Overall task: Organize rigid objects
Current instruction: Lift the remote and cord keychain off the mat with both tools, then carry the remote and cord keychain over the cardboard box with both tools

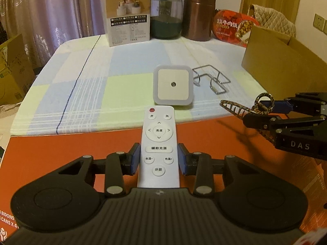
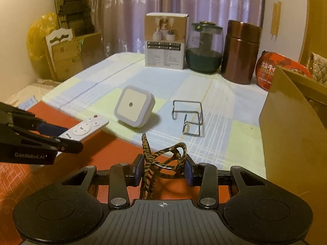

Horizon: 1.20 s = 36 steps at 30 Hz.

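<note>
My left gripper (image 1: pixel 159 158) is shut on a white remote control (image 1: pixel 158 143), held over an orange box (image 1: pixel 61 153); both also show in the right wrist view, the gripper (image 2: pixel 61 136) and the remote (image 2: pixel 85 129). My right gripper (image 2: pixel 163 168) is shut on a tiger-striped hair claw clip (image 2: pixel 161 161), seen from the left wrist too (image 1: pixel 245 108). A white square night light (image 1: pixel 173 86) (image 2: pixel 134 106) and a bent wire rack (image 1: pixel 212 79) (image 2: pixel 189 116) lie on the checked tablecloth (image 1: pixel 81 94).
At the table's back stand a printed carton (image 1: pixel 127 15), a green glass jar (image 1: pixel 166 14), a brown canister (image 1: pixel 199 13) and a red food bowl (image 1: pixel 233 27). An open cardboard box (image 1: pixel 286 65) (image 2: pixel 296 143) stands at the right. More cartons (image 2: pixel 67 55) lean by the wall.
</note>
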Available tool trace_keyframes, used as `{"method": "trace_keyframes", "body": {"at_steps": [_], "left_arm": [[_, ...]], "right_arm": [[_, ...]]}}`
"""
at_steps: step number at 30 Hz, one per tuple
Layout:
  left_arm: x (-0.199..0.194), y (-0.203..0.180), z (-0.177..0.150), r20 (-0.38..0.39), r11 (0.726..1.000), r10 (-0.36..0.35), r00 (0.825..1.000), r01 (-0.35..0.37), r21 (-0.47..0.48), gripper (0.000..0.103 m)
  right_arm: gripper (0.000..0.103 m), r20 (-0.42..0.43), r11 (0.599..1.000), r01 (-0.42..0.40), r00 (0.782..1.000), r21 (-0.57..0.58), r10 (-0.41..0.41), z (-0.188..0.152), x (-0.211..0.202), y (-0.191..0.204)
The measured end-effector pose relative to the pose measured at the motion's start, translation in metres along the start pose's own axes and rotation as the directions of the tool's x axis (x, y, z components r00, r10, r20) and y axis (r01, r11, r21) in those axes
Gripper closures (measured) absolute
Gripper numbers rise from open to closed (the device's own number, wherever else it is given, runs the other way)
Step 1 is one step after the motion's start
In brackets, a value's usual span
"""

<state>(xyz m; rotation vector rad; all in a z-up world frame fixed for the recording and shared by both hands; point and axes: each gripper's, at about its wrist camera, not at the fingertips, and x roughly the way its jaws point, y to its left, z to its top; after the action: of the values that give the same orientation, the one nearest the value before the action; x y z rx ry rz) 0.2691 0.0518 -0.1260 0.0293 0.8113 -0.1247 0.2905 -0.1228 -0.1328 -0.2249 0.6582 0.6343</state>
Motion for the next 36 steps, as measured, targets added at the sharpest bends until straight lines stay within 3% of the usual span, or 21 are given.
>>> {"method": "trace_keyframes", "body": {"at_steps": [5, 16, 25, 36], "left_arm": [[-0.015, -0.007, 0.006, 0.047, 0.999, -0.023, 0.999, 0.024, -0.023, 0.07], [-0.05, -0.02, 0.024, 0.127, 0.999, 0.002, 0.992, 0.005, -0.054, 0.07], [-0.09, -0.055, 0.033, 0.132, 0.996, -0.063, 0.989, 0.071, -0.053, 0.07], [-0.135, -0.119, 0.05, 0.146, 0.991, -0.134, 0.98, 0.137, -0.011, 0.07]], "right_arm": [[0.066, 0.03, 0.999, 0.014, 0.999, 0.036, -0.015, 0.008, -0.008, 0.001], [0.066, 0.055, 0.995, 0.037, 0.998, 0.096, -0.043, 0.016, -0.041, 0.017], [0.066, 0.085, 0.987, 0.063, 0.993, 0.148, -0.076, 0.031, -0.103, 0.016], [0.066, 0.13, 0.966, 0.154, 0.974, 0.206, -0.183, 0.047, -0.188, -0.024]]}}
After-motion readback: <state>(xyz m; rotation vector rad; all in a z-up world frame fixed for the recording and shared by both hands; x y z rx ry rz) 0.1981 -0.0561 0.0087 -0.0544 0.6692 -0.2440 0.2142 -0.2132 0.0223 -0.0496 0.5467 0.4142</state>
